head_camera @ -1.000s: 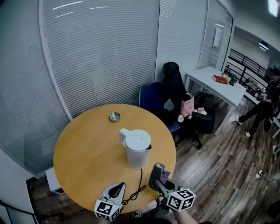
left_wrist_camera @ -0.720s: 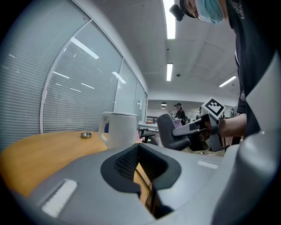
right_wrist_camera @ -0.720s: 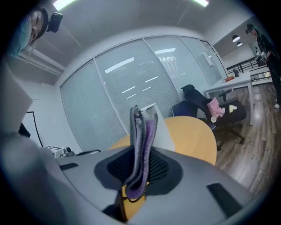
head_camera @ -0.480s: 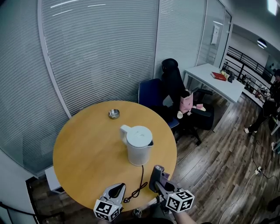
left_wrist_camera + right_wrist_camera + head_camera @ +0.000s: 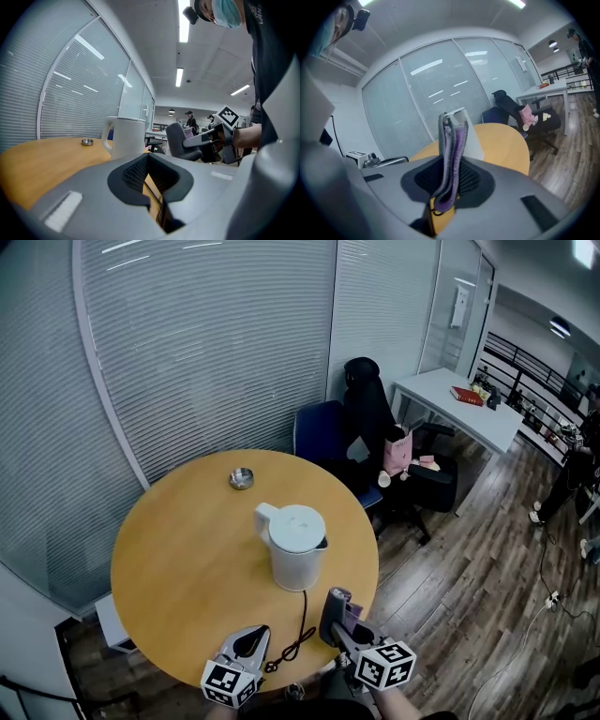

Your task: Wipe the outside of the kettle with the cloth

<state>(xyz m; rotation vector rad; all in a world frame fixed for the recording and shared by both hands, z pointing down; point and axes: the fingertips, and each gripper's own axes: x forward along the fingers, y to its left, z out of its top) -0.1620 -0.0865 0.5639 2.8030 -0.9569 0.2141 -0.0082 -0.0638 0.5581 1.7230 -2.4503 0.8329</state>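
A white kettle point(image 5: 296, 552) stands with its lid closed near the middle of the round wooden table point(image 5: 178, 559); its black cord point(image 5: 302, 634) runs to the near edge. My left gripper point(image 5: 250, 641) is shut and empty, low over the near table edge, pointing at the kettle point(image 5: 126, 136). My right gripper point(image 5: 336, 604) is shut on a folded grey and purple cloth point(image 5: 452, 154) that stands up between the jaws. It hovers just short of the kettle's near right side, not touching. In the right gripper view the kettle point(image 5: 471, 137) shows behind the cloth.
A small metal dish point(image 5: 241, 478) sits at the table's far side. Behind the table are a glass wall with blinds, a blue chair point(image 5: 319, 432) and a black office chair point(image 5: 422, 474). A white desk point(image 5: 464, 409) stands further right, on wooden floor.
The head view has drifted a little, so the table sits slightly higher and more to the left in frame. Both grippers and the kettle keep their places.
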